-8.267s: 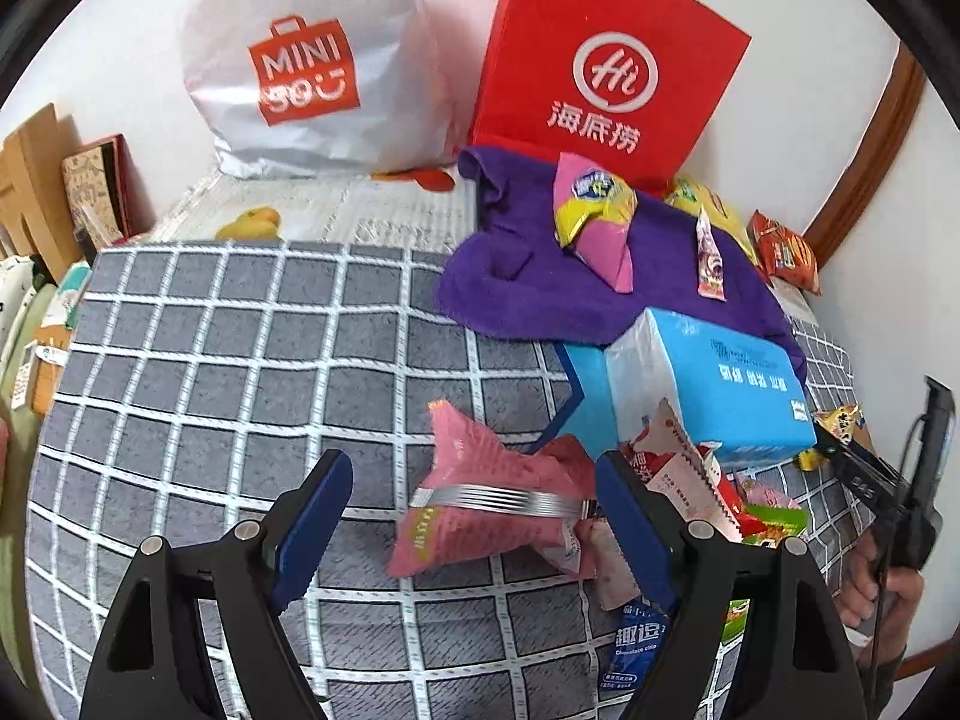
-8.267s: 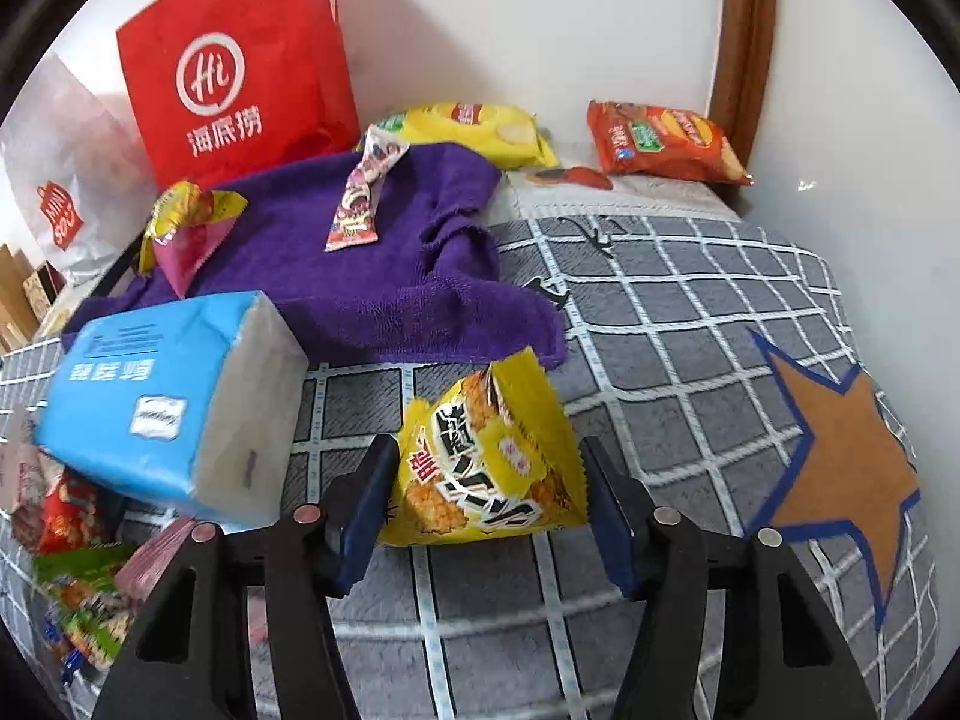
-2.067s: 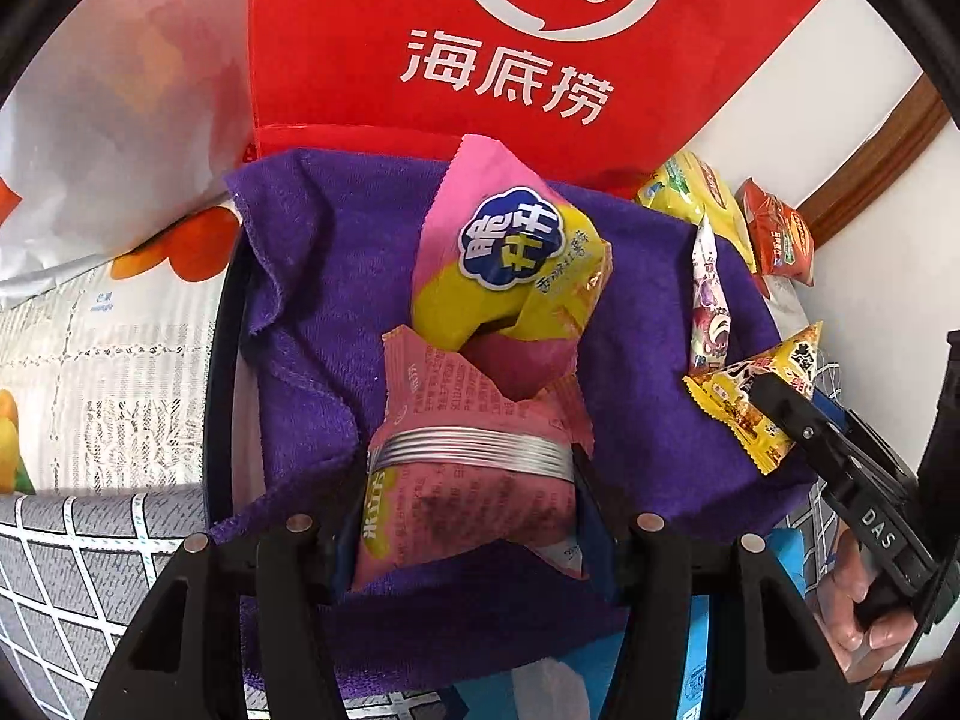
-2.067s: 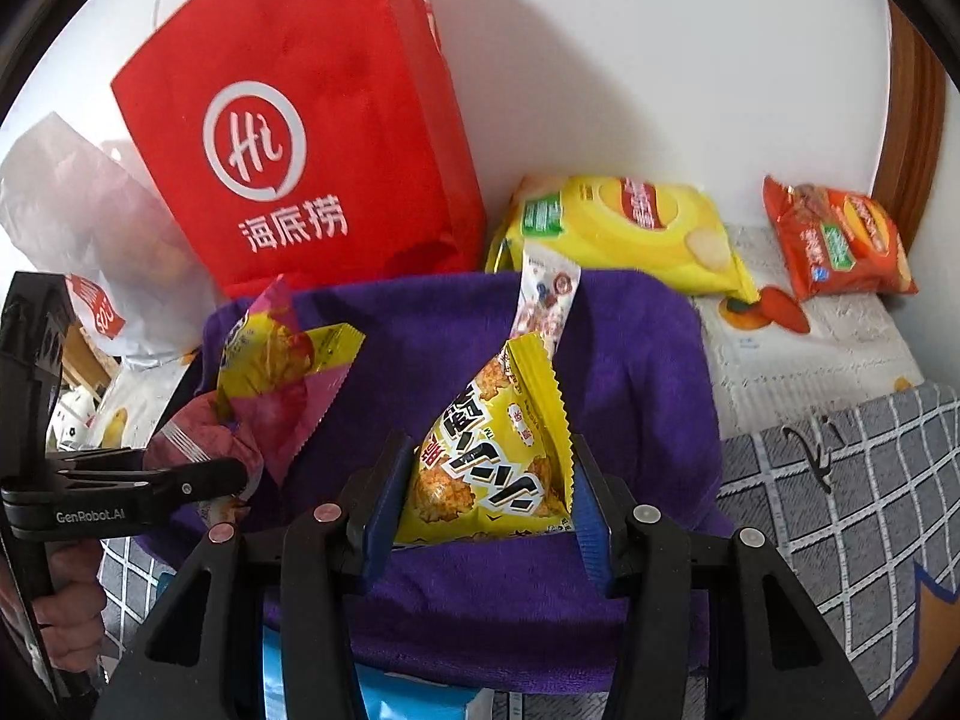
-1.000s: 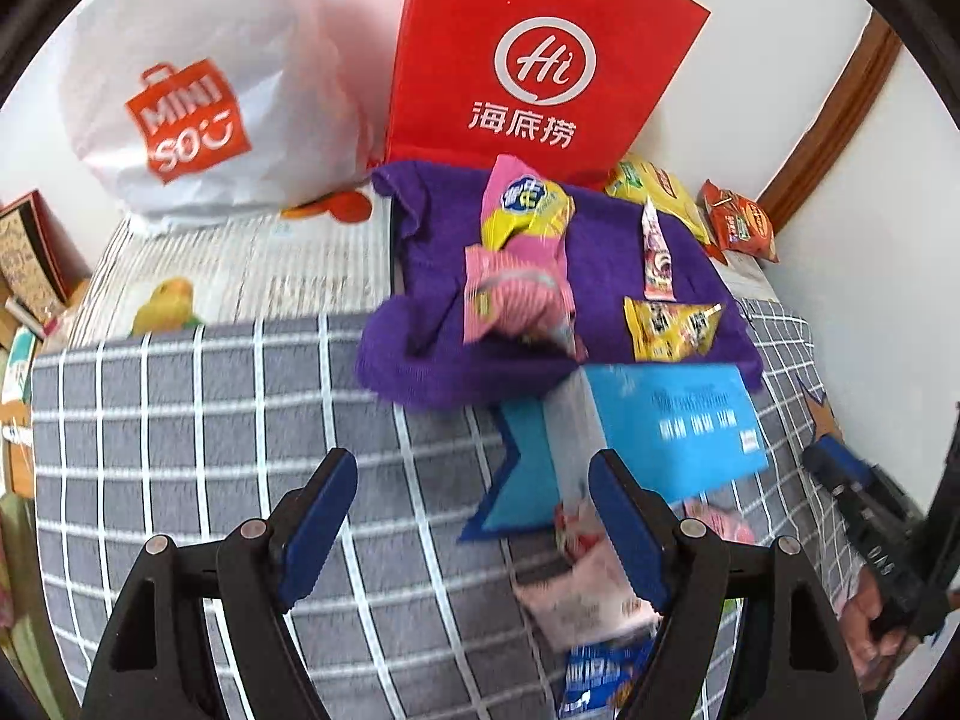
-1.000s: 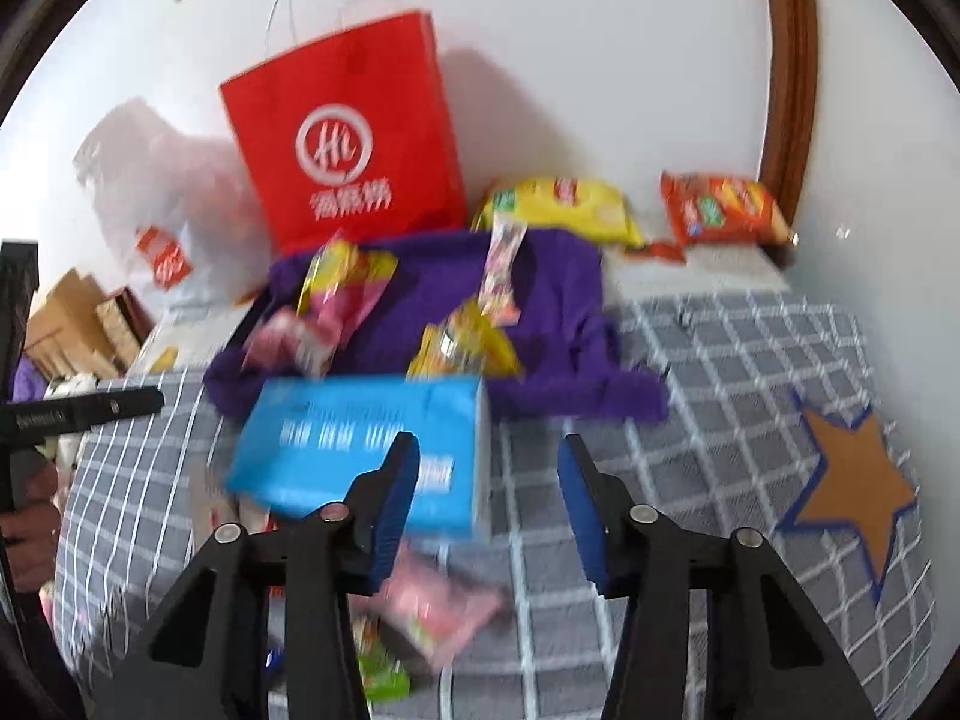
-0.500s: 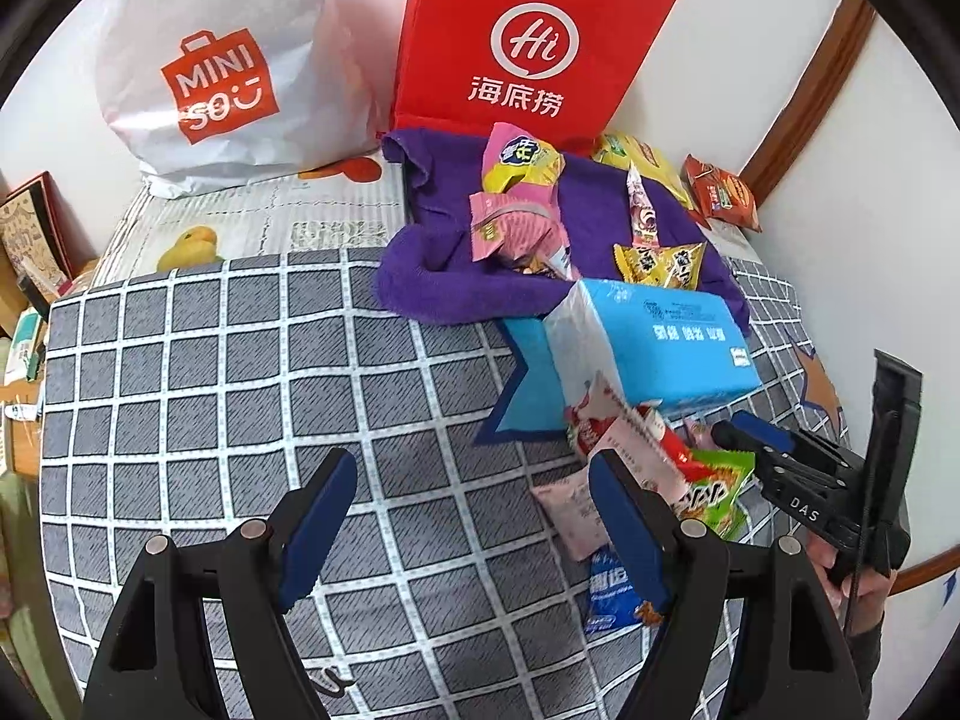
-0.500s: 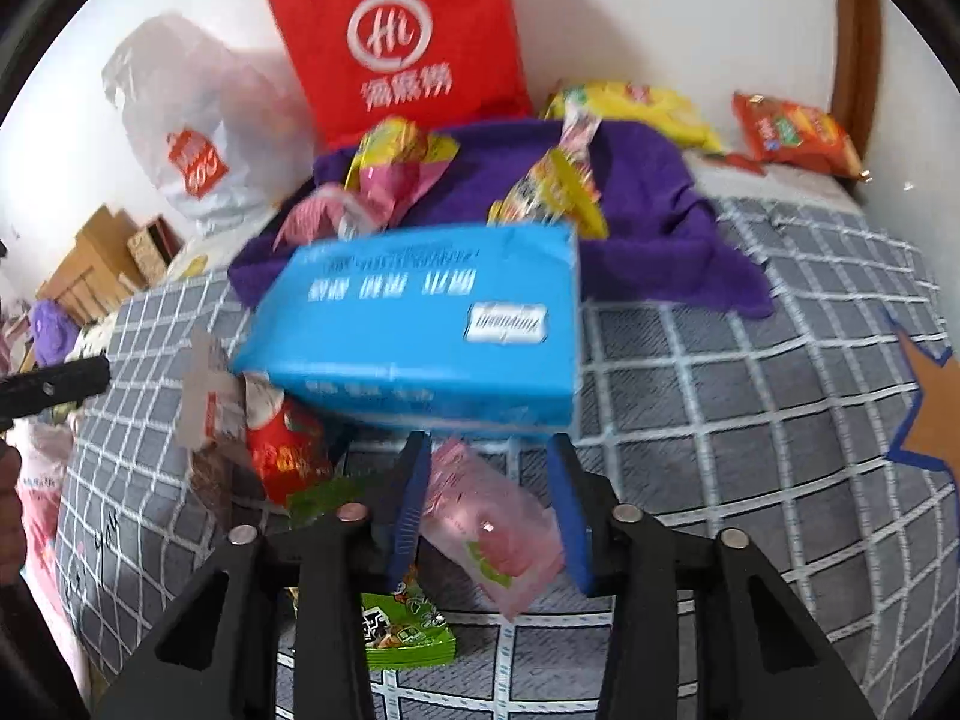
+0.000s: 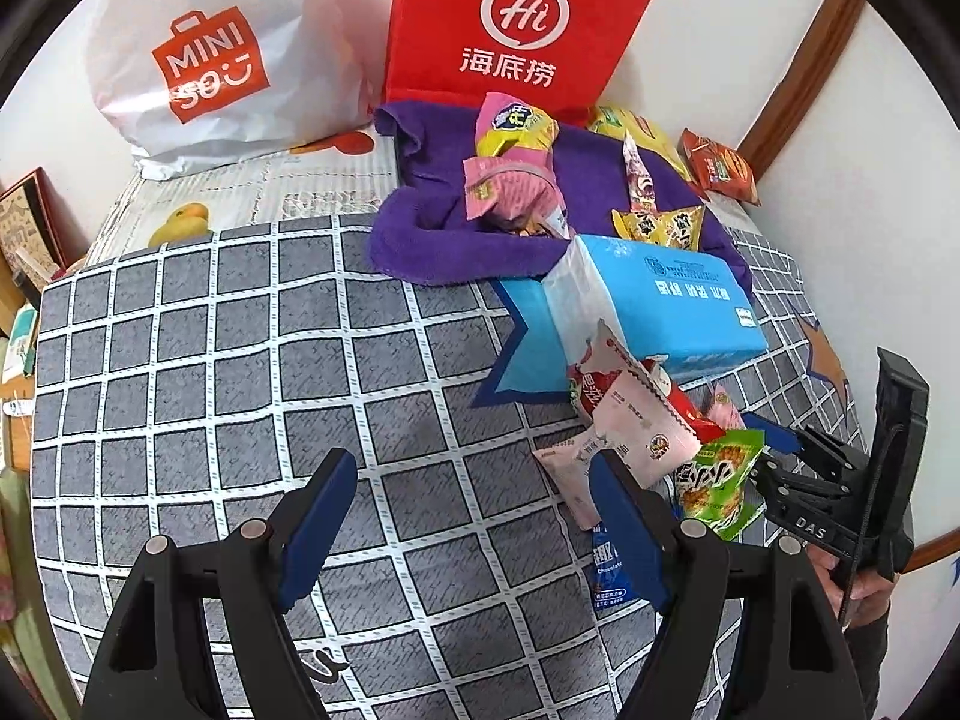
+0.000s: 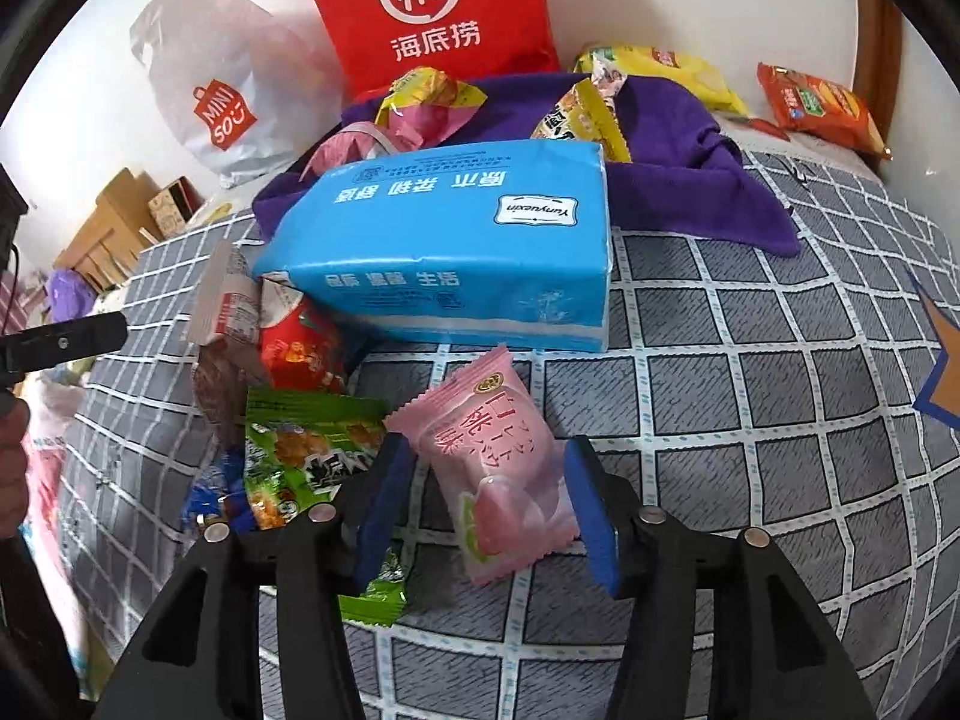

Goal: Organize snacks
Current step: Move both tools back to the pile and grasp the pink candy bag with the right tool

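Observation:
A purple towel (image 9: 432, 222) lies at the back with several snack packs on it: a pink pack (image 9: 510, 189), a yellow-pink pack (image 9: 510, 126), a slim stick pack (image 9: 637, 177) and a yellow triangle pack (image 9: 660, 225). My right gripper (image 10: 486, 504) is open with its jaws on either side of a pink peach-flavour pack (image 10: 498, 468) lying on the checked cloth. My left gripper (image 9: 474, 516) is open and empty, over the cloth just left of a heap of loose packs: white-pink (image 9: 624, 438), green (image 9: 717, 474), blue (image 9: 609, 564).
A blue tissue pack (image 9: 660, 300) lies between towel and heap. A red paper bag (image 9: 510, 24) and a white MINISO bag (image 9: 204, 54) stand at the back wall. Yellow (image 10: 666, 72) and orange (image 10: 816, 105) chip bags lie at the back right.
Both grippers let go of their packs on the towel and pulled back to the heap. Over the last half second the right gripper came down around the pink peach pack.

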A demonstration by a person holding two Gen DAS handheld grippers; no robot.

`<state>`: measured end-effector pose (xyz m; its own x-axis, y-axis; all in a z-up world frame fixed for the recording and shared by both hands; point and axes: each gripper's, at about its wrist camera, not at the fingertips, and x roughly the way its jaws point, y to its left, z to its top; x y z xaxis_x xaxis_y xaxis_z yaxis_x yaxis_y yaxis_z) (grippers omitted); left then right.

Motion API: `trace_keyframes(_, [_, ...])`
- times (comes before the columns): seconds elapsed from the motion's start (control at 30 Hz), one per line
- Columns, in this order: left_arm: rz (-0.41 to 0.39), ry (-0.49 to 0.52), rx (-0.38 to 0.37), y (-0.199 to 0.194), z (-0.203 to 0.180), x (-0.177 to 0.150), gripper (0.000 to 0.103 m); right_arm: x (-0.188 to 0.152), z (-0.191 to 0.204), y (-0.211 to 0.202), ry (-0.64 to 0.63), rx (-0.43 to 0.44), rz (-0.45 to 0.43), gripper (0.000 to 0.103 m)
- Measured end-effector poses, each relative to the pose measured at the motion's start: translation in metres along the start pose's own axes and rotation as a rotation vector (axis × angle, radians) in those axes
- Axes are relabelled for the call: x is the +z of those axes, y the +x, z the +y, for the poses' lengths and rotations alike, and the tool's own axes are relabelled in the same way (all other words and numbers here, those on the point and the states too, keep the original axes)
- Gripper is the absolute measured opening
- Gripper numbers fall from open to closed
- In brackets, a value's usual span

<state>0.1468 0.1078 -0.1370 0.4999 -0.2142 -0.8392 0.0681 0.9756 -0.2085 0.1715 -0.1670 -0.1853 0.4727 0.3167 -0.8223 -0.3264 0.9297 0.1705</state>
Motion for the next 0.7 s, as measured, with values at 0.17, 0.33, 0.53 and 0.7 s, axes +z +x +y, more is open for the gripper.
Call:
trace_keyframes(0.17, [-0.001, 0.024, -0.004, 0.005, -0.009, -0.001, 0.078, 0.003, 0.002, 0.012, -0.037, -0.046, -0.015, 0.053])
trace_keyframes(0.33, [-0.003, 0.099, -0.005, 0.016, -0.029, -0.003, 0.078, -0.001, 0.01, 0.013, -0.133, -0.139, -0.03, 0.04])
trace_keyframes(0.53, [-0.009, 0.221, 0.018, 0.037, -0.054, -0.011, 0.079, -0.015, -0.019, -0.009, -0.06, -0.218, -0.097, 0.04])
trace_keyframes(0.7, [-0.024, 0.276, 0.004, 0.05, -0.066, -0.014, 0.077, -0.023, -0.044, -0.013, 0.015, -0.257, -0.12, 0.04])
